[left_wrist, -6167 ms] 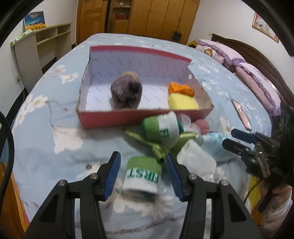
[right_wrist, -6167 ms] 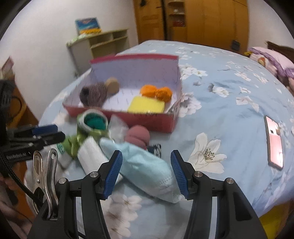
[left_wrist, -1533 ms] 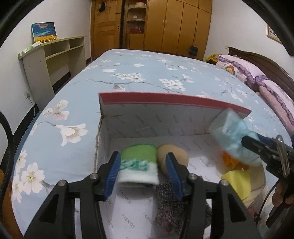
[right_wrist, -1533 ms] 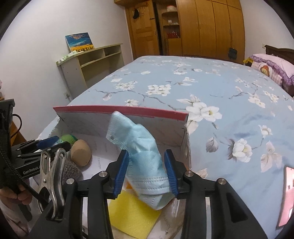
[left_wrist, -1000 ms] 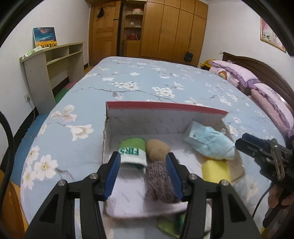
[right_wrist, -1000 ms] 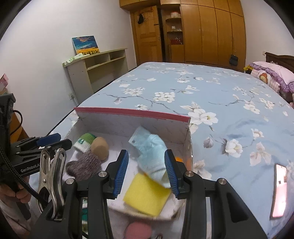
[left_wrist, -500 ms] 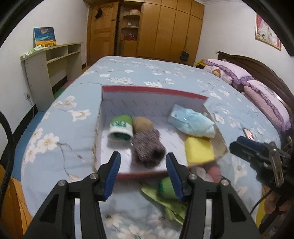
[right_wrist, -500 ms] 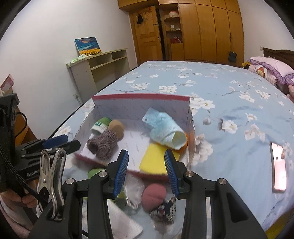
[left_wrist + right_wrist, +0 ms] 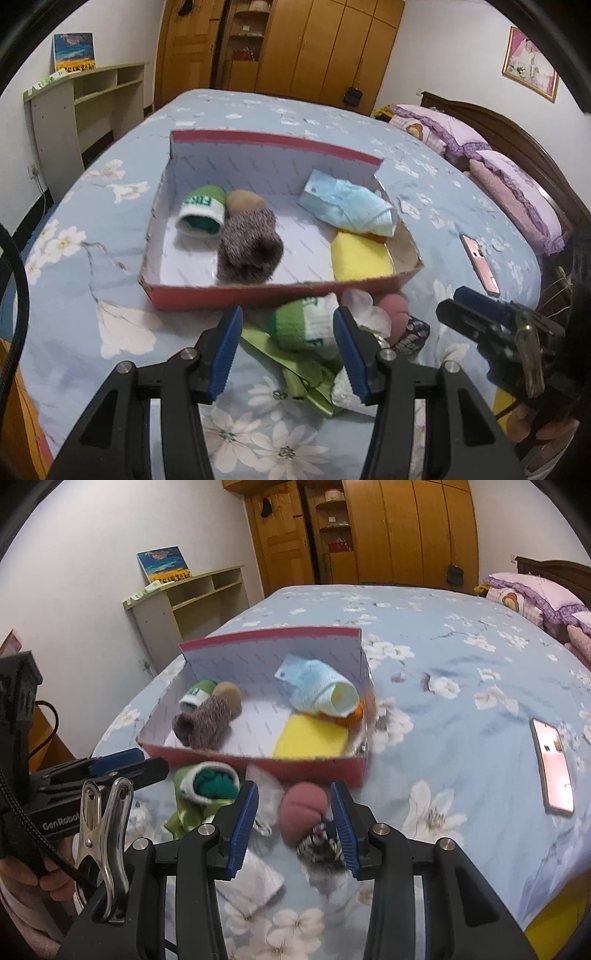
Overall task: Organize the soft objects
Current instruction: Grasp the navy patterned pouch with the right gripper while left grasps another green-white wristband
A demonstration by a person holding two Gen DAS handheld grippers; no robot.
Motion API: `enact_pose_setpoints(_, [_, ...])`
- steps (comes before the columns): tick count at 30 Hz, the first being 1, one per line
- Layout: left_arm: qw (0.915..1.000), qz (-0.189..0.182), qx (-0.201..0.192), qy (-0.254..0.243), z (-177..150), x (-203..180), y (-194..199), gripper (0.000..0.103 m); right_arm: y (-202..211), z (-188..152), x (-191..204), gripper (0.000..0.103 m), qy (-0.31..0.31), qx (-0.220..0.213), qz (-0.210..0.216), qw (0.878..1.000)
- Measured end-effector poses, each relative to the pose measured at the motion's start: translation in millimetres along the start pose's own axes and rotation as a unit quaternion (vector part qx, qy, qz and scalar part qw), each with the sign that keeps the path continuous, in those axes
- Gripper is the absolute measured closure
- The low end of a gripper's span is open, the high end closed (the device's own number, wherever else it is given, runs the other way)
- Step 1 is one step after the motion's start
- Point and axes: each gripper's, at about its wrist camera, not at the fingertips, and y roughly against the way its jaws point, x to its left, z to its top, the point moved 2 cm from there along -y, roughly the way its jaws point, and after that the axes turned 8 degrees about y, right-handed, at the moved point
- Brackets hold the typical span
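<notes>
Both grippers are shown withdrawn from the box since the earlier frames, with the green-and-white sock and the blue face mask now left inside it. Fingers of the left gripper [image 9: 288,347] are parted and empty, framing a second green-and-white rolled sock [image 9: 304,326] on the bedspread without gripping it. Fingers of the right gripper [image 9: 293,825] are likewise released and hold nothing; a pink round soft object [image 9: 301,810] and a patterned fabric piece [image 9: 321,845] lie between and just ahead of them, contact not being discernible.

Beyond the fingers, a green ribbon-like cloth [image 9: 299,373] and a white folded item [image 9: 247,884] are seen near the front wall of the red cardboard box [image 9: 258,295]. Inside the box are collected the first green-and-white sock [image 9: 201,216], a tan ball [image 9: 245,201], a grey knitted sock [image 9: 251,249], a yellow sponge [image 9: 360,256], an orange item [image 9: 352,712] and the blue face mask [image 9: 347,208].

The task is judged to be more than half done; the loose items in front of the box remain to be placed.
</notes>
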Motion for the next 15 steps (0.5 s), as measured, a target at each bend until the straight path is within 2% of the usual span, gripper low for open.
enact_pose_setpoints(4, [0.9999,-0.004,0.015,-0.001,-5.7,-5.1,-7.9,0.049,-3.0,-10.6,-5.3,0.061,-0.016,0.019,-0.003,1.000])
enact_pose_setpoints(15, [0.9996,0.011,0.026,-0.008,-10.3,-15.2,-27.9,0.049,-15.4,-31.0,-15.3,0.061,-0.022,0.033,0.003,0.999])
